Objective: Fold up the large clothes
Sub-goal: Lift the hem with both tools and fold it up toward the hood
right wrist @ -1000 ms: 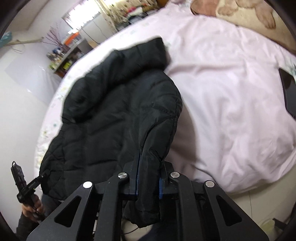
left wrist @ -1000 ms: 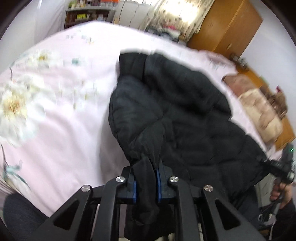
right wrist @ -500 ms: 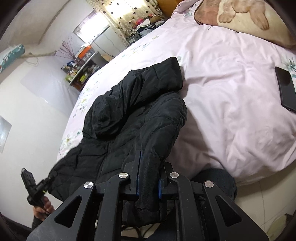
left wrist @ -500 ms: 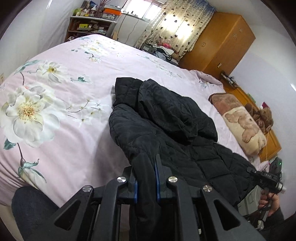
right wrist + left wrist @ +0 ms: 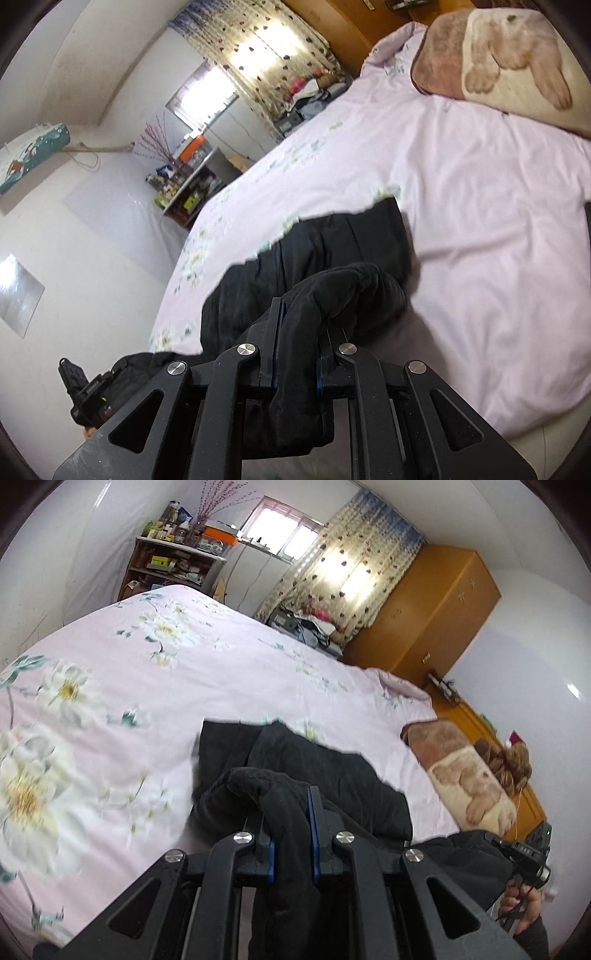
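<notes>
Fold in progress: left gripper (image 5: 291,843) and right gripper (image 5: 297,365), jaws clamped on black padded jacket (image 5: 332,775), lower frame; next, lay fabric on floral bedsheet (image 5: 221,664).

Left wrist view: close above the near edge of the pink floral-quilted bed (image 5: 155,672), facing the far window. Right wrist view: same edge, tilted toward the brown rabbit-print pillow (image 5: 509,62). Shared: black padded jacket (image 5: 317,771) (image 5: 332,243), bed.
</notes>
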### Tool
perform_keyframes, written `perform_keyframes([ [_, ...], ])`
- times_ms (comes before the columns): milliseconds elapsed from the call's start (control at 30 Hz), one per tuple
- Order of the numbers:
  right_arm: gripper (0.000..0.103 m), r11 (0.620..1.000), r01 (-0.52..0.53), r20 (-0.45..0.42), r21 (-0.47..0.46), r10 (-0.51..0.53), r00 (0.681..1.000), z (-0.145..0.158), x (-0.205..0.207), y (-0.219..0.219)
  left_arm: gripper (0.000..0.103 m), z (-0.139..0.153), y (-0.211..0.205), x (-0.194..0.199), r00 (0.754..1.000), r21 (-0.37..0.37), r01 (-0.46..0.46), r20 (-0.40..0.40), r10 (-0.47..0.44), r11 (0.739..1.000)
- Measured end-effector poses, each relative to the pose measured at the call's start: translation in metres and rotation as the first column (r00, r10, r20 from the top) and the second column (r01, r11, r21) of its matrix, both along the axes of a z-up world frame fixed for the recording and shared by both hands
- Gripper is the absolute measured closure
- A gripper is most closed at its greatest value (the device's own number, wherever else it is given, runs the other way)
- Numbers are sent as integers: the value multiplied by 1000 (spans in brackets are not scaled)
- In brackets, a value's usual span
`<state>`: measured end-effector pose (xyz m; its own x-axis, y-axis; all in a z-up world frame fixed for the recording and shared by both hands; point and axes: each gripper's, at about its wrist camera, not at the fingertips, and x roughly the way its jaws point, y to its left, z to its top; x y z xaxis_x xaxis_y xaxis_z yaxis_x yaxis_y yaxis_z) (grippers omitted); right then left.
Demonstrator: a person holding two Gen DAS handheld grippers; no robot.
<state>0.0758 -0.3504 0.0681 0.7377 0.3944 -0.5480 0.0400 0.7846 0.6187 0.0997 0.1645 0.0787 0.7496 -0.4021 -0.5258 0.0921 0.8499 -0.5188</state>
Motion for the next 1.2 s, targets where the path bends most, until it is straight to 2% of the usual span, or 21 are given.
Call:
perform_keyframes([
  [167, 90, 1000, 15, 6, -2, -15, 1000, 13, 53, -2, 89, 3, 3, 56, 999, -32, -36, -10, 35, 999],
  [333, 90, 999, 15, -39, -42, -17, 999, 8, 124, 4, 89, -16, 3, 123, 995, -31, -76, -71, 74, 997],
  [467, 90, 998, 17, -116, -65, -24, 993, -18, 179, 4, 89, -48, -3, 175, 985, -1, -90, -150, 89, 996],
  [633, 87, 996, 7, -245, -93, -29, 969, -68, 235, 4, 88, -98, -11, 223, 961, 47, -88, -259, 97, 995],
  [700, 85, 997, 24, -291, -71, -44, 956, -90, 251, 0, 84, -115, -14, 236, 952, 53, -85, -290, 97, 995],
  [833, 79, 999, 50, -318, -19, -53, 947, -106, 263, -5, 82, -120, -14, 244, 945, 24, -77, -316, 80, 997],
  [867, 77, 999, 48, -314, -2, -46, 948, -104, 262, -8, 81, -116, -13, 244, 945, 16, -68, -318, 70, 998],
  [967, 59, 998, 22, -253, 51, -8, 967, -85, 255, -15, 70, -103, -6, 242, 952, -33, -43, -304, 31, 999],
  [1000, 47, 998, 15, -229, 68, 1, 973, -79, 252, -17, 63, -98, -2, 241, 956, -59, -39, -294, 20, 998],
  [1033, 40, 996, 9, -194, 86, 8, 981, -70, 248, -20, 54, -94, 0, 238, 959, -81, -38, -282, 14, 996],
  [1100, 37, 997, 13, -146, 79, -1, 989, -57, 241, -24, 43, -84, 4, 235, 966, -123, -44, -260, 11, 991],
  [1200, 36, 999, 22, -82, 49, -17, 996, -44, 235, -27, 39, -75, 7, 230, 971, -145, -44, -238, 8, 989],
])
